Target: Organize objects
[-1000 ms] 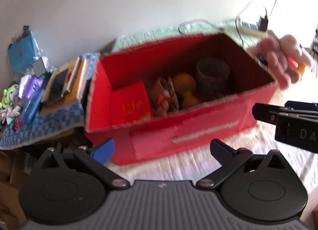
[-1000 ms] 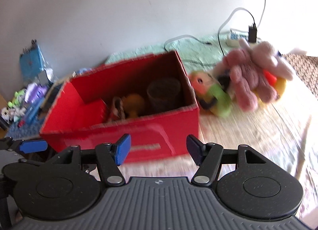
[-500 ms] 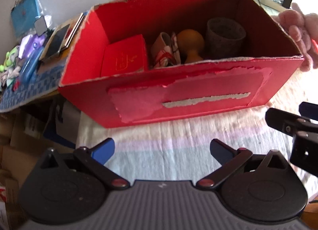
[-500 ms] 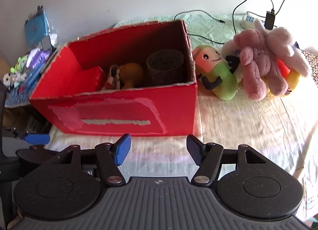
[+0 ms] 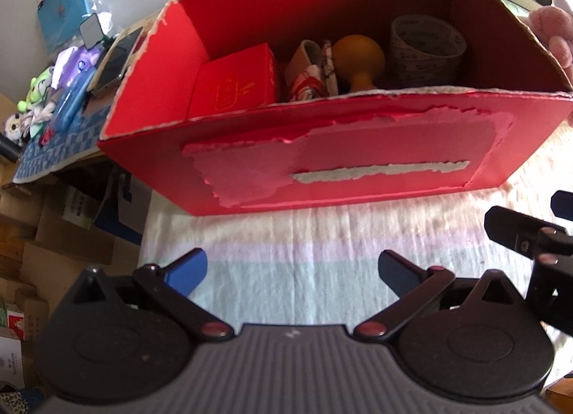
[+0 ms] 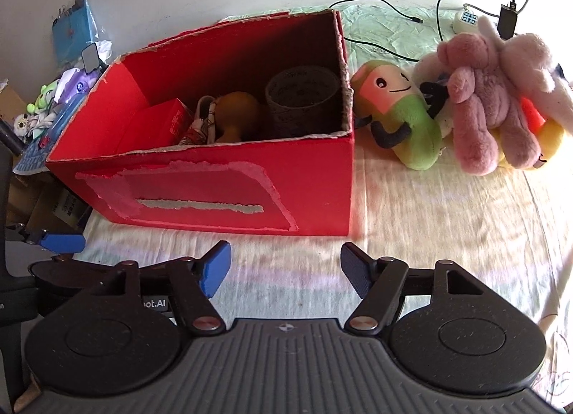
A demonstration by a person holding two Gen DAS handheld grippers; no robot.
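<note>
A torn red cardboard box (image 5: pixel 340 163) (image 6: pixel 215 192) stands on the pale cloth. Inside it lie a small red carton (image 5: pixel 232 88), a patterned cloth item (image 5: pixel 311 73), an orange gourd shape (image 5: pixel 358 59) and a grey pot (image 5: pixel 426 45). Right of the box a green-and-pink plush (image 6: pixel 397 109) leans on a pink plush (image 6: pixel 483 91), which sits on a yellow one. My left gripper (image 5: pixel 292 269) hovers open over the cloth before the box. My right gripper (image 6: pixel 286 267) is beside it, its jaws opening with nothing between them.
A power strip (image 6: pixel 465 20) with cables lies behind the plush toys. Left of the box, a side surface holds a blue packet (image 6: pixel 71 30) and small toys (image 5: pixel 39 99). Cardboard cartons (image 5: pixel 53 220) sit below the cloth's left edge.
Both grippers have sunk and tipped downward toward the cloth in front of the box, which now fills more of each view. The right jaws have spread wider.
</note>
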